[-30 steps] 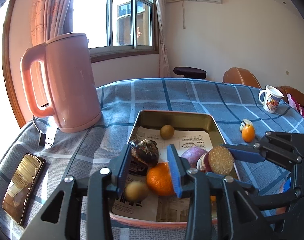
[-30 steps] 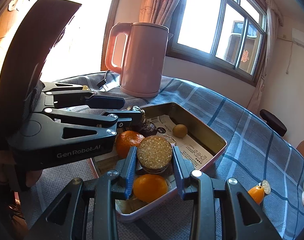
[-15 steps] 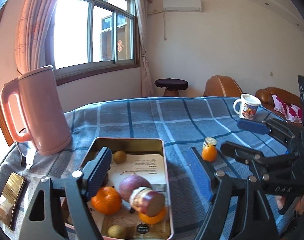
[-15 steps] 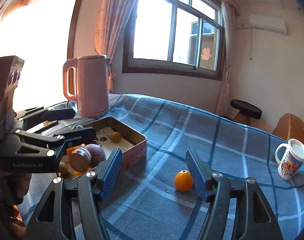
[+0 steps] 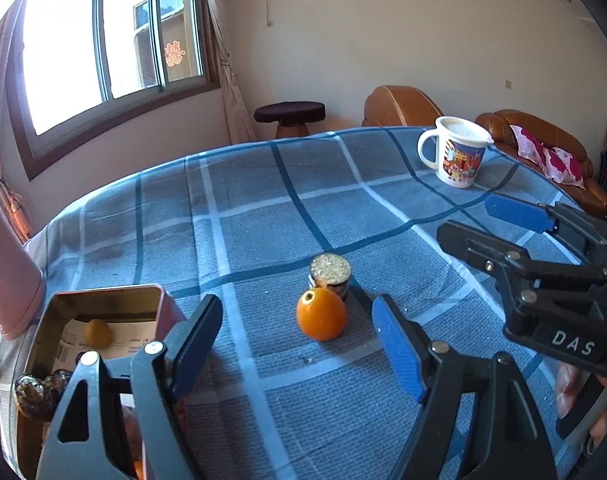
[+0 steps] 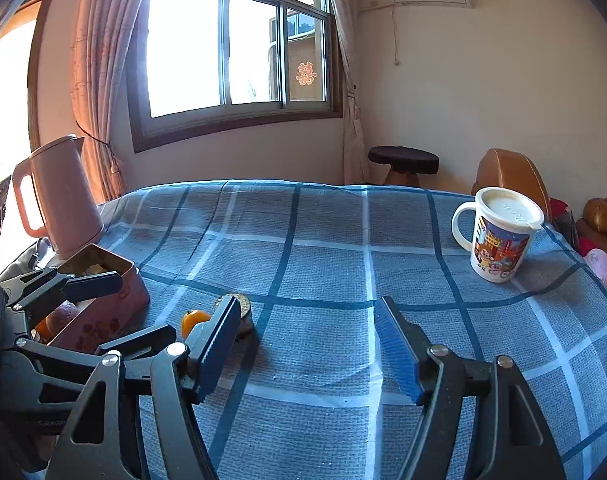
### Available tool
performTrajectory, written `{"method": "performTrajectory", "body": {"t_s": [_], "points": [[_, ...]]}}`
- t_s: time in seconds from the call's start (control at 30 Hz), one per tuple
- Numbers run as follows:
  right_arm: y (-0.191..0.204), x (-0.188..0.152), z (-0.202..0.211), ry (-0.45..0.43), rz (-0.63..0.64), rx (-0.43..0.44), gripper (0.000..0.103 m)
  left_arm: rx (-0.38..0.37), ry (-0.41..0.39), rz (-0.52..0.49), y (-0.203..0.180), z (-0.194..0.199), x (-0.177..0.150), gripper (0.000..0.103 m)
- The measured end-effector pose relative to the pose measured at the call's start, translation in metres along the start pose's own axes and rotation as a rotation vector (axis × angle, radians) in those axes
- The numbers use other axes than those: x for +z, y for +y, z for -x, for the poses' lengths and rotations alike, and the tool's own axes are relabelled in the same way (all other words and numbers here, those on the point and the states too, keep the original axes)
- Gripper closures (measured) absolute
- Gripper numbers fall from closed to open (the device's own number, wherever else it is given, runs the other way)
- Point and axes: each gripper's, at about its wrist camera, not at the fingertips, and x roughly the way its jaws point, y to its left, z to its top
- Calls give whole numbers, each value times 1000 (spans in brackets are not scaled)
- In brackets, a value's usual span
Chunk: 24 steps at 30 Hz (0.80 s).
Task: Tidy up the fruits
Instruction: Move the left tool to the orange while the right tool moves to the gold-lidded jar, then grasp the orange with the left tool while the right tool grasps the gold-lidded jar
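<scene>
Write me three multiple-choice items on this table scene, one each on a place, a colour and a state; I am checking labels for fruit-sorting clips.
1. Where does the loose orange fruit lie?
A. In the tin box
B. On the checked tablecloth, right in front of a small jar
C. Beside the mug

2. What colour is the kettle?
A. Pink
B. Green
C. White

3. How does the left gripper stand?
A. Shut on the orange fruit
B. Shut with nothing in it
C. Open, holding nothing

Key: 1 B, the orange fruit sits on the tablecloth before the small jar, outside the tin box. 2 A, the kettle is pink. 3 C, the left gripper has its fingers spread, the fruit lying beyond them untouched.
</scene>
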Motion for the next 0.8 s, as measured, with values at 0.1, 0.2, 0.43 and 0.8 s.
{"method": "performTrajectory", "body": {"t_s": [0.1,0.2,0.43,0.8], "points": [[-4,-1,-4,10,-3,-6,32,-10,57,3,-4,-24,2,31],[-5,-1,-6,17,0,-5,32,-45,115,20,-1,-43,1,53],[1,5,-14,41,0,9,32,-83,79,42,6,-35,-2,66],[32,14,-59,125,6,48,32,36,-18,105,37,-13,-6,66]]}}
